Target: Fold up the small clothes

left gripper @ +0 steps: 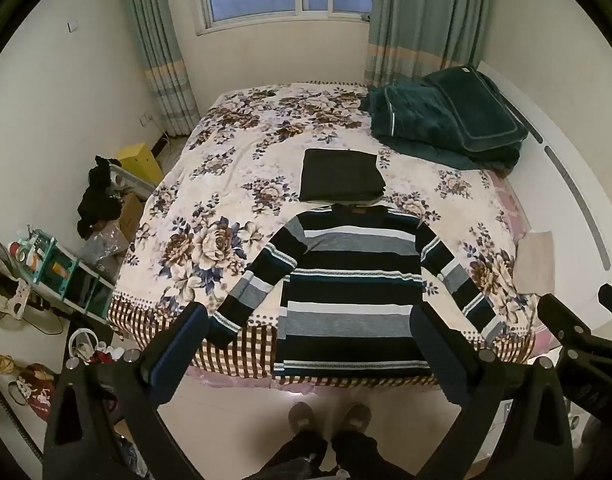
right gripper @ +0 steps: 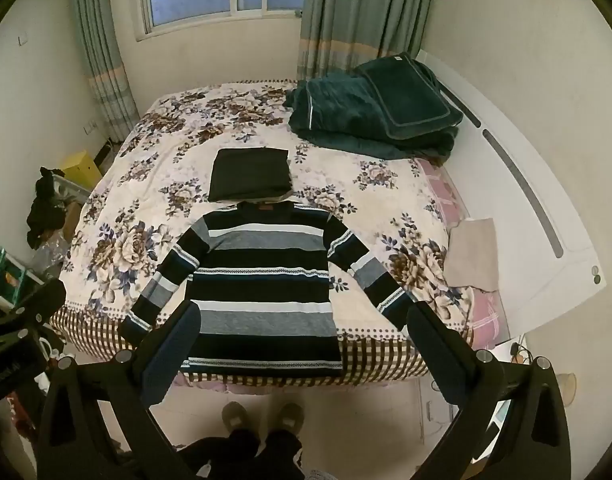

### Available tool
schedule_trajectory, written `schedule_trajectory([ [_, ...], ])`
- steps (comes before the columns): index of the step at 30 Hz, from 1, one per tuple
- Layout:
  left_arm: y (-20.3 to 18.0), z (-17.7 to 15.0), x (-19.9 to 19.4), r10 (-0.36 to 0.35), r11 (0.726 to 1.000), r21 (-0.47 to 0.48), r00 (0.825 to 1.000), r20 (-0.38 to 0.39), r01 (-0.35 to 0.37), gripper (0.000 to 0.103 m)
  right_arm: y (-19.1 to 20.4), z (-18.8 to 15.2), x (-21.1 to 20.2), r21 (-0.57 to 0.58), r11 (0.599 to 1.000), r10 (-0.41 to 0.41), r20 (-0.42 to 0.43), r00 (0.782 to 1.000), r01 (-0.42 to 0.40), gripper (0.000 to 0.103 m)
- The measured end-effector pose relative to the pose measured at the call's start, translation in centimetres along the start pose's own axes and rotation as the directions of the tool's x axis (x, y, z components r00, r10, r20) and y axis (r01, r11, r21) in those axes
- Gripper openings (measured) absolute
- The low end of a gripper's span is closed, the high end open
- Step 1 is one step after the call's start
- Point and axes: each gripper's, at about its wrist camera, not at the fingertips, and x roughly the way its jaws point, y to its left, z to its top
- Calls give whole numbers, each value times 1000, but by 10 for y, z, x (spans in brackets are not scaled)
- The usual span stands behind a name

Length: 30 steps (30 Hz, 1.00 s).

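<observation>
**No legible text**

Nothing readable anywhere in either view. A small pale tag on the green quilt (right gripper: 395,57), too small and blurred to make out. A brownish neck label on the striped sweater (right gripper: 264,211), likewise unreadable. Faint marks on the left gripper (right gripper: 10,372) body, indecipherable.

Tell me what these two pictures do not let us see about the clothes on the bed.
- Striped sweater: collar, both views, under the dark folded garment.
- Left cuff, left wrist view: behind a fingertip.
- Right cuff, right wrist view: behind a fingertip.
- Garment type: unreadable, folded.
</observation>
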Motion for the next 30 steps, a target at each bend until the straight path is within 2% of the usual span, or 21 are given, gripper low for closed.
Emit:
schedule_trajectory([
  [19,-1,2,-1,1,1000,3,1000,13,-1,103,0,0,-1,0,1000,0,9,1000,0,103],
  [30,-5,7,-5,1,1000,5,1000,18,-1,103,-7,-14,5,2,1000,5,15,1000,-5,103],
])
